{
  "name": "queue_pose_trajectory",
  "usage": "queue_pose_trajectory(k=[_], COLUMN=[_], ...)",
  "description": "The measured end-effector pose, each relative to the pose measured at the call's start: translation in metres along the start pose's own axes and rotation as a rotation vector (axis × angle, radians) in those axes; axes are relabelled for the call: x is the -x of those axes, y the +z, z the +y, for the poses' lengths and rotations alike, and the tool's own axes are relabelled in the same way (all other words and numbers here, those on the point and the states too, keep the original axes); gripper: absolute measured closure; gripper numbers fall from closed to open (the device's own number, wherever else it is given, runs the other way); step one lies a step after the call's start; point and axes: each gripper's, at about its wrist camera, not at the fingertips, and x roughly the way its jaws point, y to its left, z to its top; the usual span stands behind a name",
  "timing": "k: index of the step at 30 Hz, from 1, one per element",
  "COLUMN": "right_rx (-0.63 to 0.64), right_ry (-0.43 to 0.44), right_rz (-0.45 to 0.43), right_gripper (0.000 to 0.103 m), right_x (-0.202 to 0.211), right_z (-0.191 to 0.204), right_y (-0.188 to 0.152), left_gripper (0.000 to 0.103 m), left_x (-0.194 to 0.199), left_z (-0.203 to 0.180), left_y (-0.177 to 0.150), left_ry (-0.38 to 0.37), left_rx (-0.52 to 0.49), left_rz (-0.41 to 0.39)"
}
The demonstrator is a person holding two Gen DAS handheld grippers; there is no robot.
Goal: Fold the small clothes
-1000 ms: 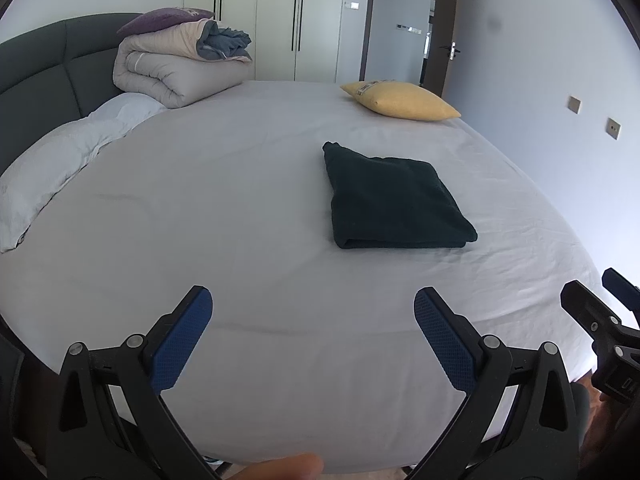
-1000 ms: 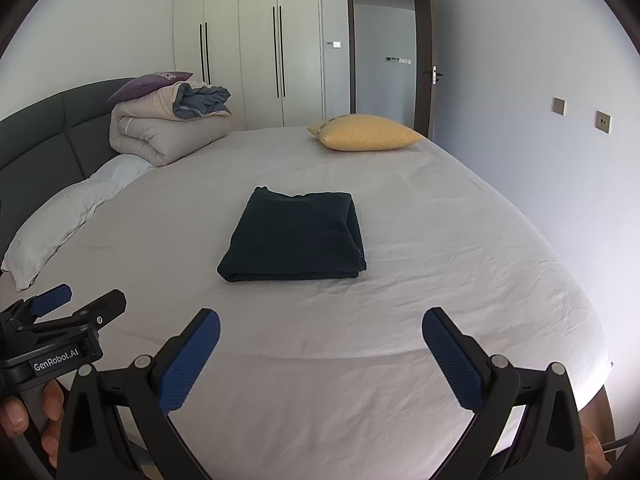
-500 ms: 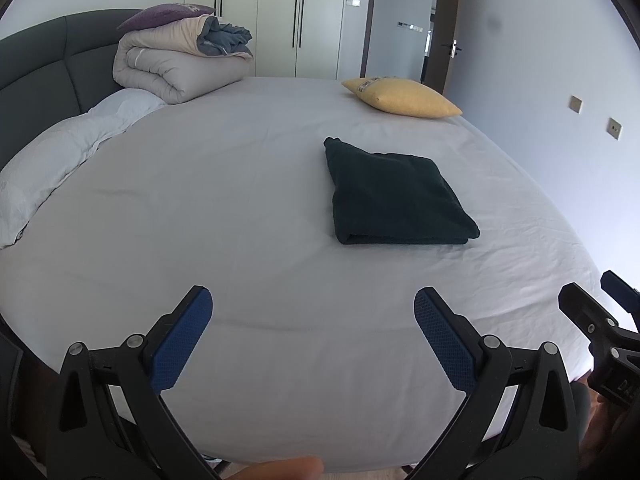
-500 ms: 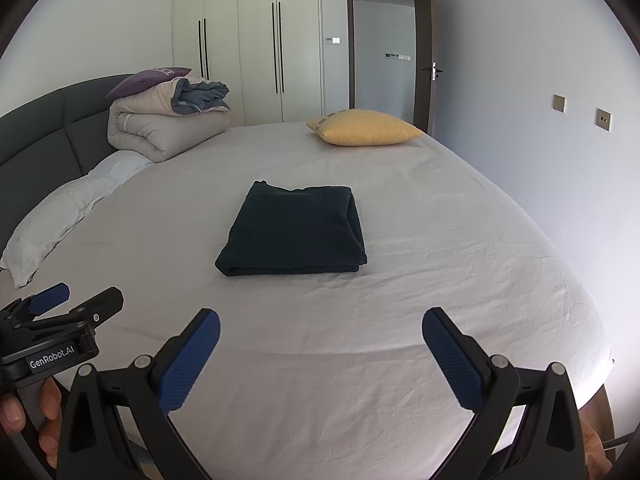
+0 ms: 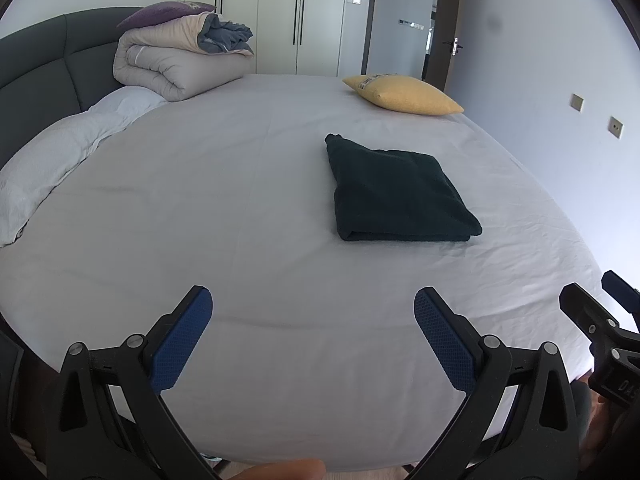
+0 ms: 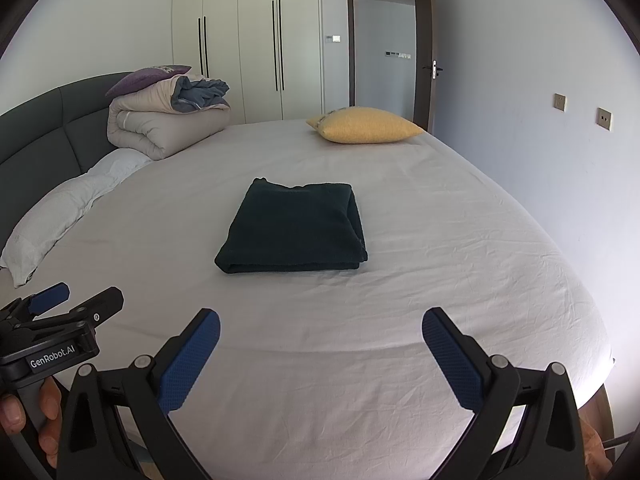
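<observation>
A dark green garment [image 5: 396, 192] [image 6: 296, 228] lies folded into a neat rectangle on the pale grey bed sheet [image 5: 240, 208] [image 6: 420, 272], right of the bed's middle. My left gripper [image 5: 312, 320] hovers open over the near edge of the bed, well short of the garment, with nothing between its blue pads. My right gripper [image 6: 320, 340] is open too, empty, and also back at the near edge. Each gripper shows at the side of the other's view.
A rolled beige duvet [image 5: 180, 60] with a purple cushion sits at the far left by the dark headboard [image 5: 40, 64]. A white pillow [image 5: 60, 152] lies along the left. A yellow pillow [image 5: 404, 94] rests at the far side. Wardrobes and a door stand behind.
Both views have tilted slightly, so the bed and garment sit a little lower in frame. The garment has not moved and both grippers stay open.
</observation>
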Motion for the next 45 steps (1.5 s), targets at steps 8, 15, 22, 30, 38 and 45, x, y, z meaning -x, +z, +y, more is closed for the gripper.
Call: queue_pose_trajectory(k=[8,15,22,30,38,45], right_rx=[0.001,0.002,0.002,0.003,0.001,0.0], right_ry=[0.0,0.002,0.002,0.004,0.003,0.007], right_rz=[0.002,0.004,0.007,0.009,0.01,0.013], right_gripper=[0.0,0.0,0.0,0.0,0.0,0.0], right_x=[-0.001,-0.002,-0.003,-0.004,-0.004,-0.005], right_z=[0.001,0.0,0.0,0.0,-0.001,-0.001], right_y=[-0.004,-0.006,-0.009,-0.01,-0.009,-0.011], left_gripper=[0.0,0.0,0.0,0.0,0.0,0.0], left_x=[-0.001,-0.002,-0.002,-0.002,-0.003,-0.005], left_z=[0.001,0.001,0.002,0.002,0.002,0.002], left_y=[-0.001,-0.001,-0.001,-0.001,-0.005,-0.007], left_ry=[-0.001,-0.001,-0.002,-0.004,-0.004,-0.007], left_rx=[0.0,-0.002,-0.001,-0.002,-0.002,-0.007], left_rz=[0.002,0.003,0.005,0.006,0.007,0.013])
